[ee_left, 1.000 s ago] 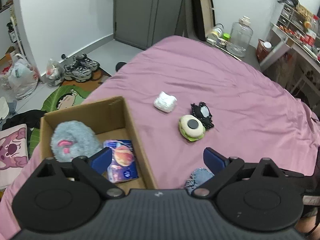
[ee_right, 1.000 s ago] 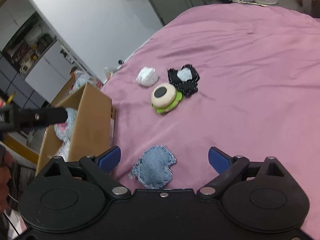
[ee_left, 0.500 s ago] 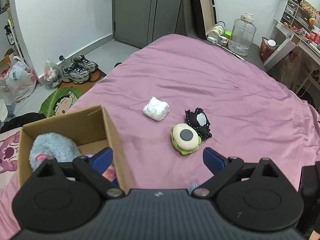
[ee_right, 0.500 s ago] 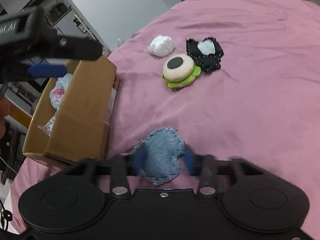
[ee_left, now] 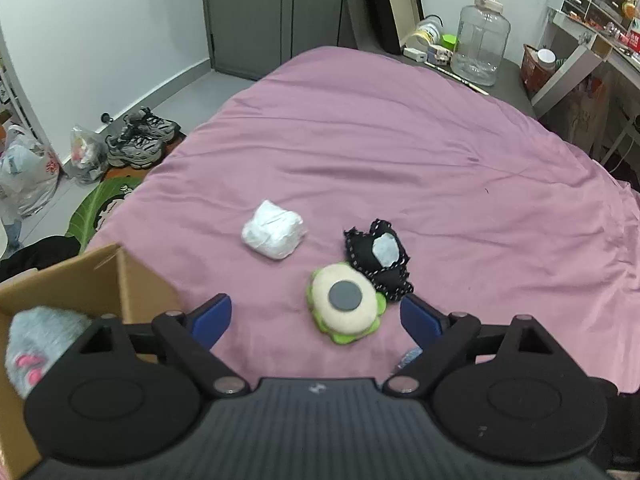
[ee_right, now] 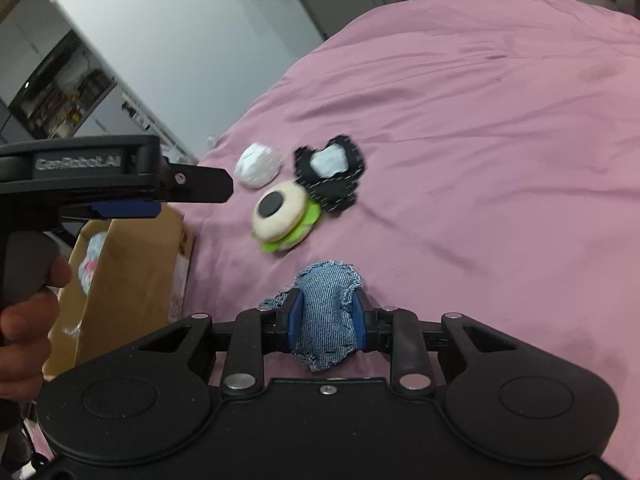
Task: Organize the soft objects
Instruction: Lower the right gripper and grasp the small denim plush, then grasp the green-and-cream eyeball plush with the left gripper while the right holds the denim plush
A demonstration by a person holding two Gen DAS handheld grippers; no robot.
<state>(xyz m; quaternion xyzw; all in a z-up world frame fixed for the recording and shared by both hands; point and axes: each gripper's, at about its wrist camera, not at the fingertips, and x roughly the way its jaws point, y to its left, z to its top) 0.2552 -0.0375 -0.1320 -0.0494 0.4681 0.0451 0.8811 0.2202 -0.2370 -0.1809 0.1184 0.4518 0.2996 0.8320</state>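
The right tongs [ee_right: 325, 322] are clenched on a denim pad [ee_right: 326, 312], its blue pads [ee_right: 295, 320] pressing in from both sides so the cloth bulges between them. The pad sits low over the pink bed [ee_right: 500, 160], at the near edge; whether it touches the sheet I cannot tell.

The left tongs [ee_left: 316, 318] hang released, jaws wide apart, holding nothing. Between their tips in the left wrist view lies a round cream-and-green toy [ee_left: 344, 308] with a grey disc on top. A black stitched toy [ee_left: 378, 264] with a pale patch touches it on the far right side. A white bundle [ee_left: 274, 236] lies just beside these, to the left and apart from both.

A cardboard box [ee_left: 120, 280] stands at the bed's left edge, near the left tongs. Inside it shows a grey fluffy toy [ee_left: 36, 340] with pink marks. From the right wrist view the left tongs [ee_right: 120, 184] appear side-on above the box [ee_right: 132, 272], with a hand [ee_right: 28, 320] on the grip.

On the floor past the bed are shoes [ee_left: 140, 136] and plastic bags [ee_left: 28, 176]. A clear jug [ee_left: 482, 40] stands beyond the bed's far end.
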